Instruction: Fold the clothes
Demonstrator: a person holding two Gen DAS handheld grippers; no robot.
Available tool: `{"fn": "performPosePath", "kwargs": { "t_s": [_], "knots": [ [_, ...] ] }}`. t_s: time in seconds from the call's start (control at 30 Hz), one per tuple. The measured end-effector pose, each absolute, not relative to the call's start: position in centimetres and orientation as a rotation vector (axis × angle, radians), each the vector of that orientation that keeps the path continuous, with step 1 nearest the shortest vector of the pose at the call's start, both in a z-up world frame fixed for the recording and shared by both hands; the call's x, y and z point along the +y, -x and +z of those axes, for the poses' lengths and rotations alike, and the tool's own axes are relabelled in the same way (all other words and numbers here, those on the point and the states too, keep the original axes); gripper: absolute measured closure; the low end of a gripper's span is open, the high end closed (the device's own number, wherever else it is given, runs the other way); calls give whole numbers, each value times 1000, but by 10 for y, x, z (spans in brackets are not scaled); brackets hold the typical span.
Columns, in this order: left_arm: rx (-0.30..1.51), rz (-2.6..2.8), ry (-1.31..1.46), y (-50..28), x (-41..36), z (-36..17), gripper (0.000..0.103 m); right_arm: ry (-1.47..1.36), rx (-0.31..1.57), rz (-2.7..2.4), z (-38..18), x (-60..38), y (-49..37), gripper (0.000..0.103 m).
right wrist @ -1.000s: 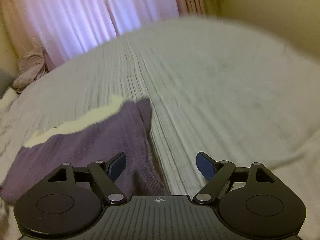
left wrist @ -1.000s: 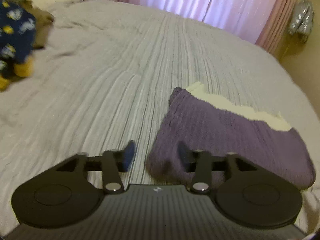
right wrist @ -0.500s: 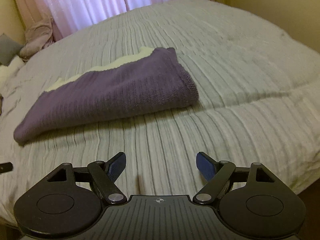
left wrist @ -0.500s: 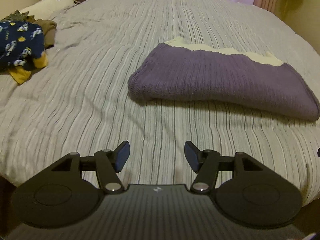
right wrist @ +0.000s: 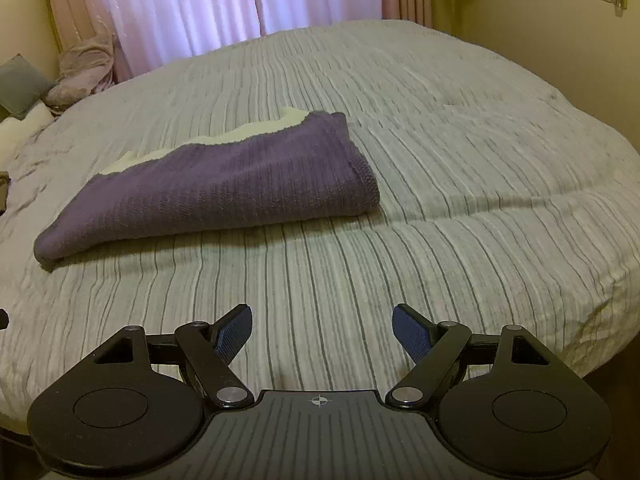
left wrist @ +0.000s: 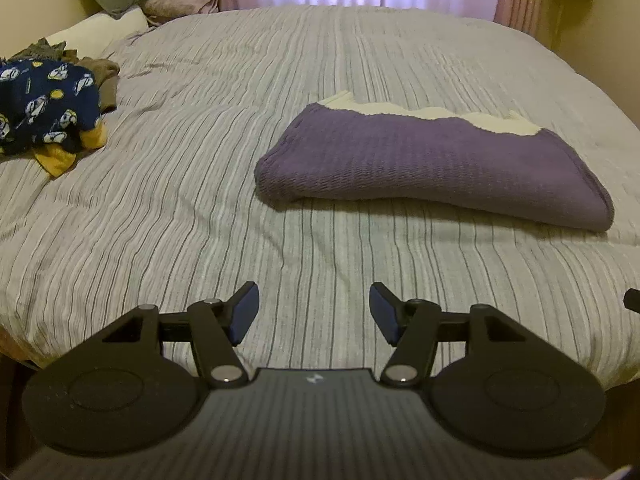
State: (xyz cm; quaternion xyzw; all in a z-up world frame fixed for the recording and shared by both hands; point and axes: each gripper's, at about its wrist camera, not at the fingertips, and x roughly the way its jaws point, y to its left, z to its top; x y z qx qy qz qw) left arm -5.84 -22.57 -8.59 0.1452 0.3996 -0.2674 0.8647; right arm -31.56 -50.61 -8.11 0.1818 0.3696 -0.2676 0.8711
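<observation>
My left tool [left wrist: 313,308] and right tool [right wrist: 322,330] are both wide open and holding nothing, and the folded purple sweater [left wrist: 432,168] lies on the bed [left wrist: 200,208], well ahead of them.

Both wrist views sit low at the bed [left wrist: 200,200] edge, facing the curtains [right wrist: 208,4]. Shared: folded purple knit [left wrist: 432,164], right of centre in left view, left of centre in right view.

My purple knit sweater [left wrist: 432,164] lies folded flat on the bed, with its cream part [left wrist: 424,114] peeking out behind.
</observation>
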Motion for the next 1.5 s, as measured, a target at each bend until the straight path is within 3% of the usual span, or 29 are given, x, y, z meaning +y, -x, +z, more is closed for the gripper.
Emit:
{"fn": "performPosePath", "kwargs": {
  "t_s": [0.57, 0.73, 0.97, 1.13, 1.5],
  "knots": [
    [866, -578, -297, 54, -234, -98, 45, -401, 782, -577, -88, -520, 319, 22],
    [928, -667, -104, 33, -216, -108, 43, -473, 777, -558, -97, -537, 321, 22],
    [1068, -658, 416, -24, -182, -139, 43, -1077, 528, -430, -122, -606, 348, 22],
    [1106, -587, 664, -64, -178, -158, 42, -1264, 437, -441, -139, -638, 336, 22],
    [1101, -474, 845, -105, -201, -194, 40, -1418, 334, -468, -171, -684, 289, 22]
  ]
}}
